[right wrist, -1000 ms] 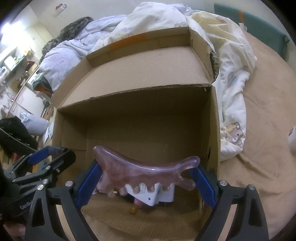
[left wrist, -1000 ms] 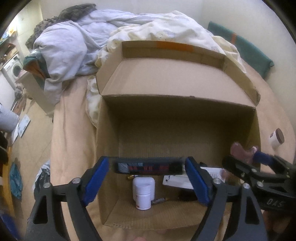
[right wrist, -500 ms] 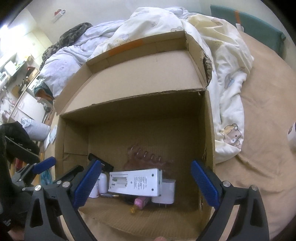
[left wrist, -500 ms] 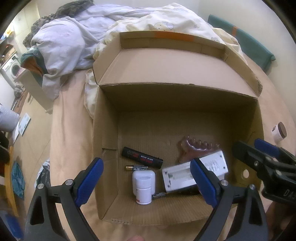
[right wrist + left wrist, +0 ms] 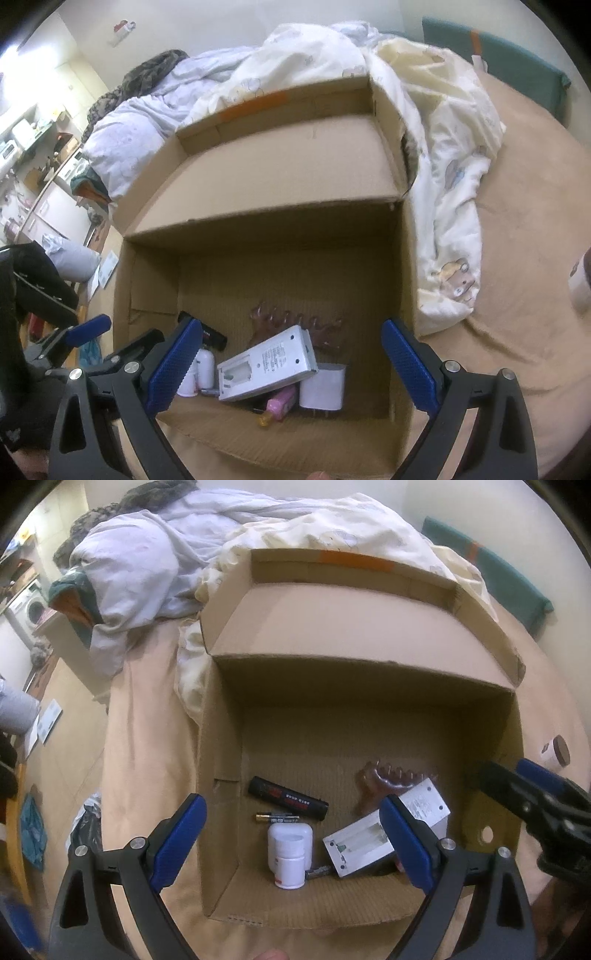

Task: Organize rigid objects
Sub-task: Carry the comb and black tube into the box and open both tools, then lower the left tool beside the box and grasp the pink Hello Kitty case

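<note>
An open cardboard box (image 5: 229,760) sits on the bed. On its floor lie a black tube with a red label (image 5: 288,798), a small battery (image 5: 277,816), a white bottle (image 5: 290,853), a white remote (image 5: 369,843) with its battery bay bare, and a brown comb-shaped scraper (image 5: 388,777). The right wrist view also shows a white plug block (image 5: 323,386) and a pink item (image 5: 282,402) under the remote (image 5: 267,363). My left gripper (image 5: 291,805) hangs open above the box's near left side, holding nothing. My right gripper (image 5: 291,328) is open and empty over the near right side.
Crumpled white and lilac bedding (image 5: 155,554) is piled behind and beside the box. A small white jar with a brown lid (image 5: 556,753) stands on the tan sheet right of the box. A green cushion (image 5: 517,62) lies by the far wall. The floor drops off at the left.
A second ago my left gripper held the black tube and my right held the brown scraper. Both jaws have opened, and the two items now lie in the box.
</note>
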`<state>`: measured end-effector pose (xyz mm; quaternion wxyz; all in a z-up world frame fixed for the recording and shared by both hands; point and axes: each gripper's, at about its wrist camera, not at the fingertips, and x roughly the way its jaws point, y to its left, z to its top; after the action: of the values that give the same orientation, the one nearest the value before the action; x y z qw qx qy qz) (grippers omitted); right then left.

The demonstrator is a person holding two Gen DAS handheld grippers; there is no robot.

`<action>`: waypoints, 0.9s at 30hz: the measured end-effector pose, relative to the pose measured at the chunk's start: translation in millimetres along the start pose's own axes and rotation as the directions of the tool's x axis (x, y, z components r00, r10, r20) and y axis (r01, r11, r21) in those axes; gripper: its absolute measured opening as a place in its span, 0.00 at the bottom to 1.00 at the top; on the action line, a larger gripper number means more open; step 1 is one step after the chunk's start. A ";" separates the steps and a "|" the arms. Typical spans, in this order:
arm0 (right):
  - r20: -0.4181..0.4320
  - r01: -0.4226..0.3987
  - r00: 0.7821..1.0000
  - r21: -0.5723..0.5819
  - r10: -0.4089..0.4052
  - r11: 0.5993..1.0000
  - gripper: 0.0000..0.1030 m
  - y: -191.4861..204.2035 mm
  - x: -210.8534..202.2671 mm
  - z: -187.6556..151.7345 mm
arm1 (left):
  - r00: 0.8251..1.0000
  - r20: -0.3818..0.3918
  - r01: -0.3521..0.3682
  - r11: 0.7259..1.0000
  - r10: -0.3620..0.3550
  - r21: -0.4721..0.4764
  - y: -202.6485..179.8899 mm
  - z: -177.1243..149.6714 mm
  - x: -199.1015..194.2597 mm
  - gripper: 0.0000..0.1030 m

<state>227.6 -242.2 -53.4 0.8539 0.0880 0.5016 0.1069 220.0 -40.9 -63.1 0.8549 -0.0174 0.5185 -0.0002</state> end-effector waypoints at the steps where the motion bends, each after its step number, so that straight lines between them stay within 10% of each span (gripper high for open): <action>1: 0.004 0.004 1.000 0.003 -0.004 1.000 1.00 -1.5 -2.3 -1.2 | 1.000 0.009 -0.003 1.000 0.003 -0.002 0.1 0.1 -2.8 0.91; 9: 0.009 -0.012 1.000 0.038 0.012 0.999 1.00 -10.1 -22.3 -12.7 | 0.998 0.069 -0.013 1.000 0.013 0.005 3.3 -25.1 -40.0 0.91; 27: -0.087 -0.071 0.994 0.012 0.071 0.997 1.00 -12.5 -53.6 -84.6 | 0.994 -0.100 -0.057 0.978 0.037 -0.200 65.3 -94.8 -34.1 0.91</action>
<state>129.3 -265.0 -52.5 0.8263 0.1050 0.5357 0.1387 119.0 22.3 -78.6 0.8227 -0.0921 0.5564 0.0721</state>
